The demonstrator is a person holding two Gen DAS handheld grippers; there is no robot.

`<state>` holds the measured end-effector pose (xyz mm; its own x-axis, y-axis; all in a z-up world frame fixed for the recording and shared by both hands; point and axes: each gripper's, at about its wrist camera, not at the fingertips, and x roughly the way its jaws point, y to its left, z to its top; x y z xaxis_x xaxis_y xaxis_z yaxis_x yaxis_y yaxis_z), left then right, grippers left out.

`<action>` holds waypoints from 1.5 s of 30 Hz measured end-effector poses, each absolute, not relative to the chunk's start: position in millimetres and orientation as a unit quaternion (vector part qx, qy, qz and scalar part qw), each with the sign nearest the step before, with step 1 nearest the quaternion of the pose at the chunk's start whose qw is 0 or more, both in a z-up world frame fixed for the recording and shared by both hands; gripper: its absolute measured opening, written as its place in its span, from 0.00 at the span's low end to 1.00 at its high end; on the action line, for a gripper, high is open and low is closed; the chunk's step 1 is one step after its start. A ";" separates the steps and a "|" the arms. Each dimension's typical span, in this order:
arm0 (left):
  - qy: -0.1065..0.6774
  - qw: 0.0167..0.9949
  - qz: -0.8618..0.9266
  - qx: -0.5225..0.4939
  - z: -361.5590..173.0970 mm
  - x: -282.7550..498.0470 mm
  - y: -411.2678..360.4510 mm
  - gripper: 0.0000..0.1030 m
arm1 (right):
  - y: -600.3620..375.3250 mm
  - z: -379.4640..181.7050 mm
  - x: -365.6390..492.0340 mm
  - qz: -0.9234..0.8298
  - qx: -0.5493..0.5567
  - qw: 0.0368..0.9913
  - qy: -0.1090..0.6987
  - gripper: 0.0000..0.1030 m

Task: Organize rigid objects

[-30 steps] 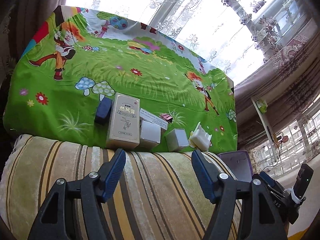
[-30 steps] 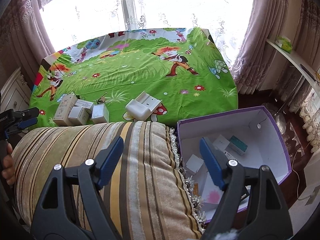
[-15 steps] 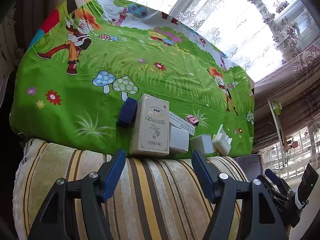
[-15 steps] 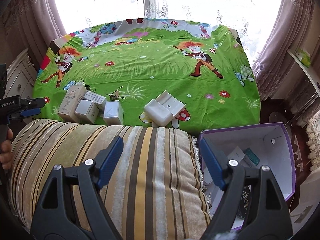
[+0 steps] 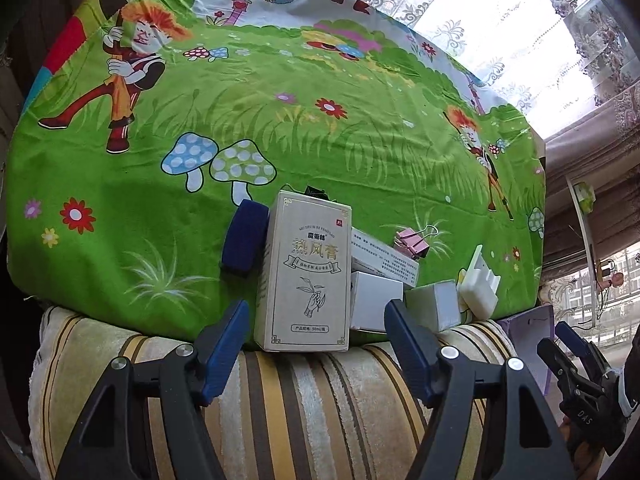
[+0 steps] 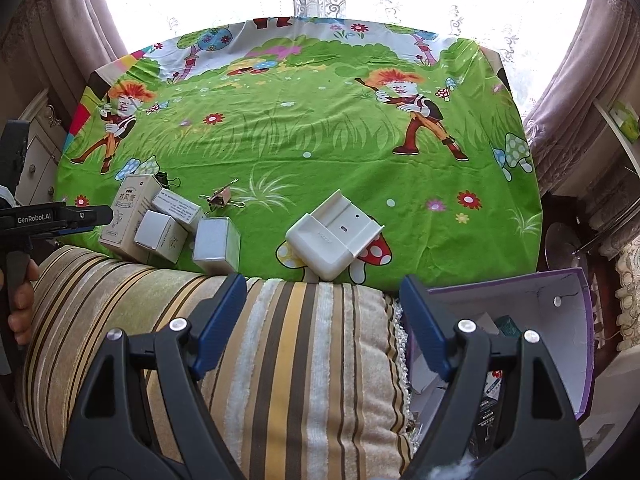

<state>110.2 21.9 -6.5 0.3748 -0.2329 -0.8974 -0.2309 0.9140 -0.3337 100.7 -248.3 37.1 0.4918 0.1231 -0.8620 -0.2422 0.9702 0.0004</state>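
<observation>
A tall beige box (image 5: pixel 304 276) stands at the near edge of the green cartoon tablecloth (image 5: pixel 280 140). A dark blue block (image 5: pixel 245 240) lies to its left. A long white box (image 5: pixel 384 258), a small white box (image 5: pixel 374 306) and a pale cube (image 5: pixel 434 310) lie to its right. My left gripper (image 5: pixel 316 312) hovers over the striped cushion just short of the beige box; its jaws are opening and touch nothing. My right gripper (image 6: pixel 323 284) is open and empty, just short of a white plastic holder (image 6: pixel 336 236).
A striped cushion (image 6: pixel 280 360) lies between me and the table. An open purple box (image 6: pixel 560 320) with several small packages stands low on the right. Binder clips (image 6: pixel 222 198) lie on the cloth. Curtains and a window stand behind the table; a white cabinet (image 6: pixel 40 148) is at the left.
Both grippers have moved forward and tipped down towards the table edge, so the boxes and the white holder appear closer. Nothing was taken hold of.
</observation>
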 end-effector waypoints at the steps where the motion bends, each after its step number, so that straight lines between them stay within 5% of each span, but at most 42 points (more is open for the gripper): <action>1: 0.561 0.803 0.001 -0.203 -7.8 112.6 20.6 0.69 | -249.9 34.5 106.1 0.105 -0.051 0.858 0.500 0.79; 14: 0.569 0.807 0.017 -0.158 -18.8 125.4 10.3 0.69 | -260.0 -9.9 161.6 0.041 0.101 0.806 0.582 0.83; 24: 0.573 0.808 0.024 -0.133 -25.2 128.4 3.6 0.67 | -255.9 -28.2 180.4 -0.003 0.112 0.797 0.594 0.83; 27: 0.572 0.808 0.025 -0.136 -26.5 127.6 4.5 0.53 | -252.4 -31.7 185.2 -0.007 0.109 0.796 0.595 0.83; 41: 0.536 0.830 0.010 -0.154 -10.5 108.7 6.7 0.53 | -239.1 -49.0 199.7 -0.029 0.084 0.790 0.606 0.83; 45: 0.518 0.837 0.009 -0.175 -2.4 101.5 14.1 0.53 | -240.2 -51.0 198.8 -0.027 0.084 0.790 0.606 0.73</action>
<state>101.5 14.1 -2.4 0.4640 -0.1666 -0.8700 -0.1961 0.9385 -0.2843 198.8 -240.2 -51.0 0.2635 0.0588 -0.9629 0.1448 0.9844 0.0998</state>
